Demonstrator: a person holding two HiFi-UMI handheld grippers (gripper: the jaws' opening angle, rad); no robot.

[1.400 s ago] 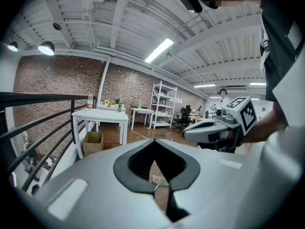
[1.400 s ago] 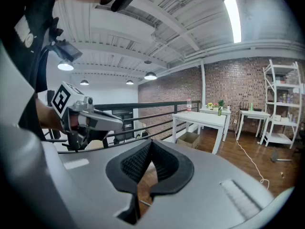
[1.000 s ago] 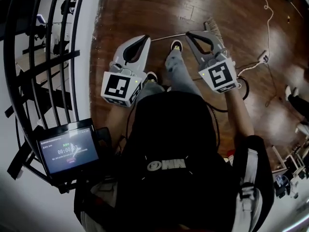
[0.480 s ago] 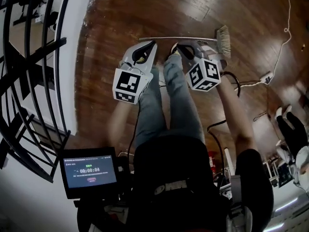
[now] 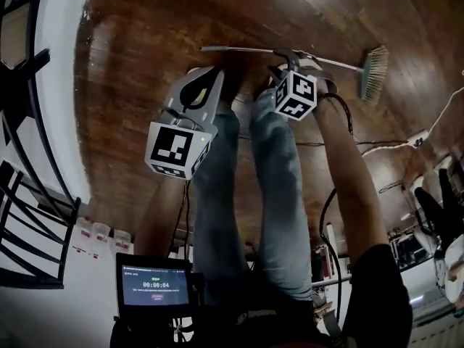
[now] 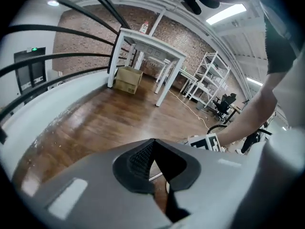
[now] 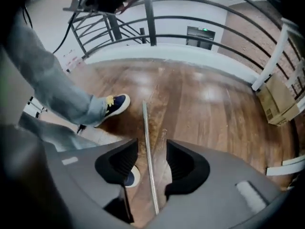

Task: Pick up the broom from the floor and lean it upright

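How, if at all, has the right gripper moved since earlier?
Yes: the right gripper dropped to the wooden floor, jaws just opening astride the broom handle.

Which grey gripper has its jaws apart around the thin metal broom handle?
The right grey gripper: its jaws, just opened, straddle the thin metal broom handle; the left gripper is shut, empty.

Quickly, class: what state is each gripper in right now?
Left gripper: shut, holding nothing.
Right gripper: open, jaws just opened; broom handle lies between them, not gripped.
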